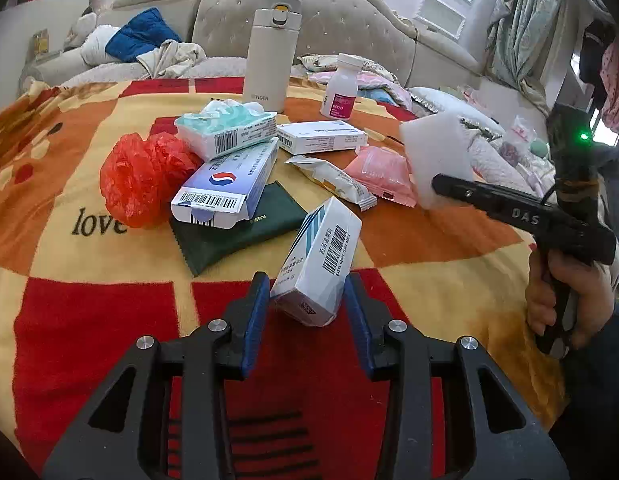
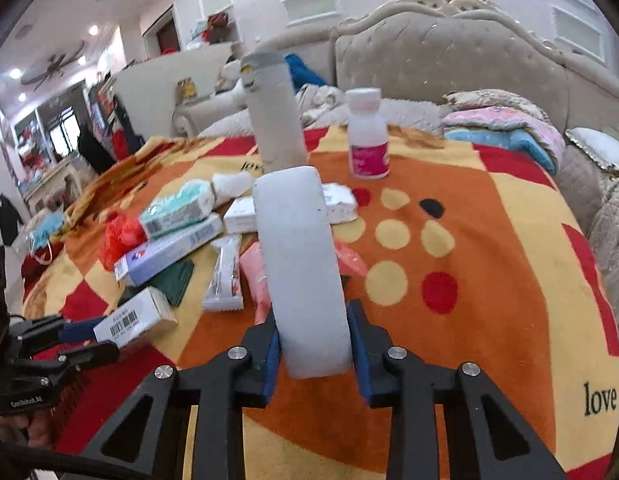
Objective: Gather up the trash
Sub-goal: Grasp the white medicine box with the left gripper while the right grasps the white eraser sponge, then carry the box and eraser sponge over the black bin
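Each hand-held gripper was clamped: left hand-held gripper [image 1: 305,300] on a white cardboard box [image 1: 317,260], right hand-held gripper [image 2: 313,344] on a white foam block [image 2: 301,264]; most litter, judging by the heap at the frame's centre left, remained uncollected on the surface [image 1: 429,272].

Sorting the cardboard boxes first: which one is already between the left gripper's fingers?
The white box with blue stripes, tilted up between the left gripper. The toothpaste box and the flat white box lie further back.
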Motion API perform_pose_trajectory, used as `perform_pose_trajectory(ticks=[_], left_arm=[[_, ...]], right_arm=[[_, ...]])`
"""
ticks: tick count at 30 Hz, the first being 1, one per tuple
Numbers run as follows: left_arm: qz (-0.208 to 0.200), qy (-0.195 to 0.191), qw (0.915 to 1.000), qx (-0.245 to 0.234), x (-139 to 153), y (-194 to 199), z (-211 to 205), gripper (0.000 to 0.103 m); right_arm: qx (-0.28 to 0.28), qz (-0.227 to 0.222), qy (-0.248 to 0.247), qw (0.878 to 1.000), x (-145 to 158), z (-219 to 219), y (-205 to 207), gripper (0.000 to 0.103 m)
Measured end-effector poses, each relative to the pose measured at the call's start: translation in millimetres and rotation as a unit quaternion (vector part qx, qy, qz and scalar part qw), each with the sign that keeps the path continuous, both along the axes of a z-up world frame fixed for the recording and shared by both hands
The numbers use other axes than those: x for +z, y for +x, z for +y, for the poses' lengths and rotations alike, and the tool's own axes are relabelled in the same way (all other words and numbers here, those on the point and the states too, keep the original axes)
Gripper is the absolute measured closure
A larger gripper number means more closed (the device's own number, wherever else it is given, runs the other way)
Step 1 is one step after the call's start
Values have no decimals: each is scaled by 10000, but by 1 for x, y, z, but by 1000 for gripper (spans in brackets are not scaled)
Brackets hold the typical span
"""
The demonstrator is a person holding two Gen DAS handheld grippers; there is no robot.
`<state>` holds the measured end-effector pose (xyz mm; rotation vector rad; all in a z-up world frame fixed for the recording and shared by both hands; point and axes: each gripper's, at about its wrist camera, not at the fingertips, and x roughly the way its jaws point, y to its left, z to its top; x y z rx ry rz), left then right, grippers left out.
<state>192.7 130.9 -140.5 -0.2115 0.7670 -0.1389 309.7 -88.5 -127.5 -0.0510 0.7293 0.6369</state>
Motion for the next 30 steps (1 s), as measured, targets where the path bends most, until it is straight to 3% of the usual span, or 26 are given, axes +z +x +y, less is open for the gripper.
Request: perform_pose_trajectory(ticks=[9, 16, 30], left_arm=[[-49, -156, 9999, -5, 0, -1, 4, 70], [-300, -8, 9996, 1, 10, -13, -6, 72], [-717, -742, 9935, -478, 65, -36, -101, 73]], right_arm=[[-358, -85, 574, 9977, 26, -44, -43, 75], [-768, -112, 619, 9951, 33, -112, -98, 75], [-1847, -344, 690, 9798, 46, -228, -134, 75]])
